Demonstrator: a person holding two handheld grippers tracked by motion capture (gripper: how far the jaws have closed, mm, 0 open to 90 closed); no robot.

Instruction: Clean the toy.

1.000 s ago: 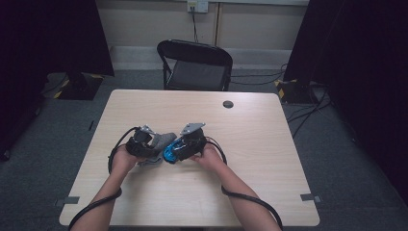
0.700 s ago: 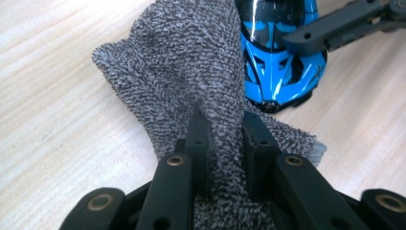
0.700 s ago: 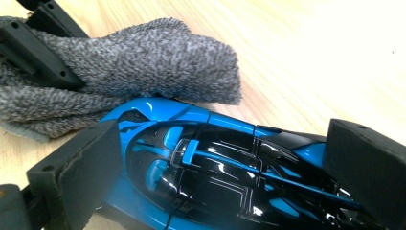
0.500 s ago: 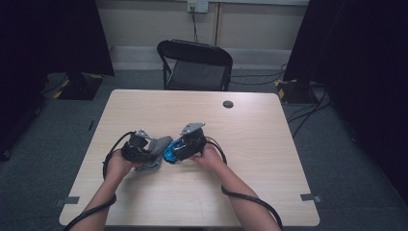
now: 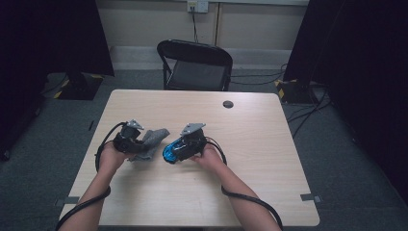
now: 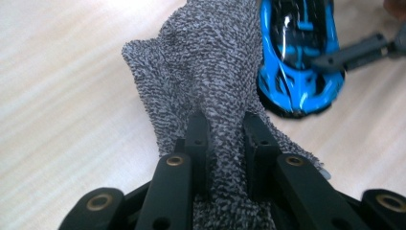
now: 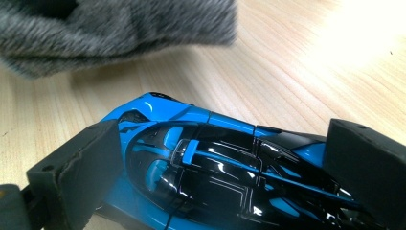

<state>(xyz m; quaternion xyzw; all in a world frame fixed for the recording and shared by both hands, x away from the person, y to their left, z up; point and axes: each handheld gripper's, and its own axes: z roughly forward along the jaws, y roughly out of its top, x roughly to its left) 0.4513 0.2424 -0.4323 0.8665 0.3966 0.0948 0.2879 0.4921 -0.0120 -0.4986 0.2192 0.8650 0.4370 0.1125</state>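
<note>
High view, reading left to right: at centre-left the left gripper [image 5: 137,143] is clenched on a grey cloth [image 5: 154,139], which spills toward the middle of the frame. Just right of it, near the centre, the right gripper [image 5: 179,150] grasps a blue toy car [image 5: 169,152] by its sides, low over the wooden table [image 5: 269,159]. A small dark disc [image 5: 228,104] lies well apart at upper centre, and a black chair [image 5: 195,65] stands beyond the far edge.

Left gripper view puts the cloth [image 6: 210,91] bunched between the two jaws at lower centre, with the car [image 6: 299,62] at upper right, close beside the fabric; whether they touch is hard to tell from here. Right gripper view shows both pads pressed on the car [image 7: 215,172] across the lower half, and the cloth [image 7: 115,33] blurred along the upper left.

The step looks like wiping the car. To do it well, keep the car clamped steady, bring a loose fold rather than the jaw tips onto the glossy body, and stroke along its length with light pressure so it does not twist out of the grip.
</note>
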